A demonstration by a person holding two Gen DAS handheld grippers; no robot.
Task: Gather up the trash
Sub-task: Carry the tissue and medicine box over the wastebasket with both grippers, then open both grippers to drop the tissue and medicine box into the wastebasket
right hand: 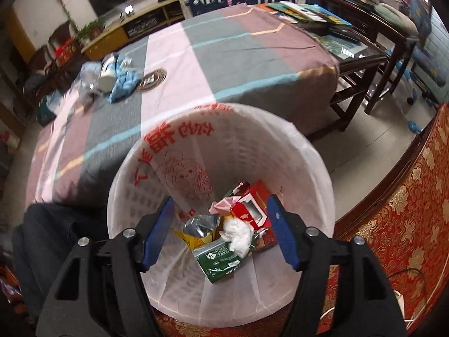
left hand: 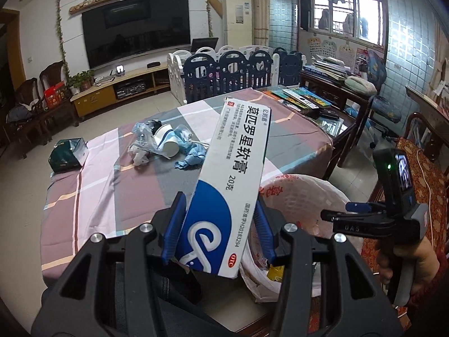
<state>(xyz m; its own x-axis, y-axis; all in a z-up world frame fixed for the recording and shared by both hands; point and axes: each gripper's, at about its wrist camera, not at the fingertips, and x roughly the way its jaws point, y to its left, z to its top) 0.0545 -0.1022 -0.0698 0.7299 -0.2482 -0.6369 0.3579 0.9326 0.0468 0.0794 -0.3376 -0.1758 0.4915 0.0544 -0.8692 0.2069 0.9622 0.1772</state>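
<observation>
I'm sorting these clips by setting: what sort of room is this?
Most likely a family living room in a home: a large wall-mounted television over a low media cabinet, a child's playpen fence, and a cloth-covered table with trash on it.

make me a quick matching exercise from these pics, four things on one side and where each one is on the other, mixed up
Things:
1. ointment box
2. red carton
3. blue rag
4. books

Places:
A. far end of the table
B. inside the bin
C. in the left claw
D. on the tablecloth, beside a white cup

Pairs: 1-C, 2-B, 3-D, 4-A
</observation>
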